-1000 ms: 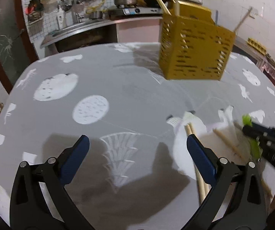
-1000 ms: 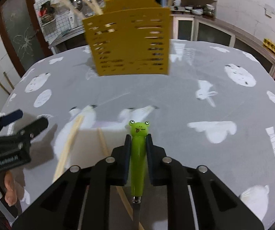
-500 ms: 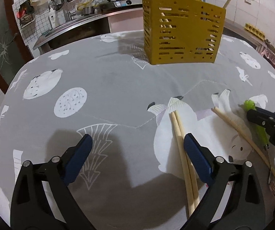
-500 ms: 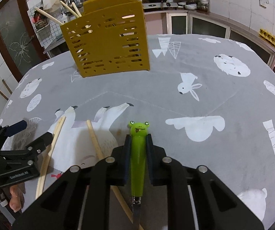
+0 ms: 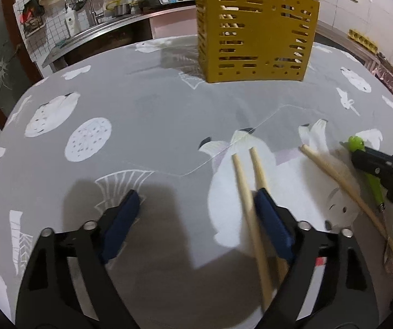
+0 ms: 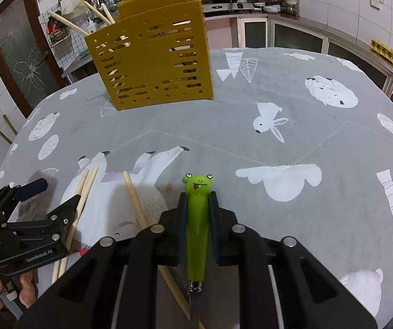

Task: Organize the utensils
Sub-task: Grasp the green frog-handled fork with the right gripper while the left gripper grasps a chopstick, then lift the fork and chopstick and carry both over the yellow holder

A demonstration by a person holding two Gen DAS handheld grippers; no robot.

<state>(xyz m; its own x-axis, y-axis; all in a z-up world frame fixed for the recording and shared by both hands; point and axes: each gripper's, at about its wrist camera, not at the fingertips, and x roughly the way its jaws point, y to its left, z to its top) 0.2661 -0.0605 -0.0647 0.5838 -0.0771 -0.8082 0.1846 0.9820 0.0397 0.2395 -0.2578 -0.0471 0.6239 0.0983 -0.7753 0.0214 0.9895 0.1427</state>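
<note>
A yellow slotted utensil holder (image 5: 254, 31) stands at the far side of the table, with several wooden sticks in it; it also shows in the right wrist view (image 6: 152, 60). My left gripper (image 5: 196, 205) is open, low over the cloth, its right finger beside a pair of wooden chopsticks (image 5: 248, 192) lying on the table. A third chopstick (image 5: 344, 189) lies to the right. My right gripper (image 6: 197, 205) is shut on a green frog-handled utensil (image 6: 197, 219), just above the cloth. The pair (image 6: 82, 200) and single chopstick (image 6: 136, 200) show there too.
The round table has a grey cloth (image 5: 155, 109) with white animal prints. A kitchen counter with a sink, pots and hanging tools (image 5: 100, 13) stands behind. Cabinets (image 6: 292, 35) line the right wall.
My left gripper has moved right and lower, so the chopstick pair now lies by its right finger. My right gripper has kept hold of the frog utensil; the holder now looks further left.
</note>
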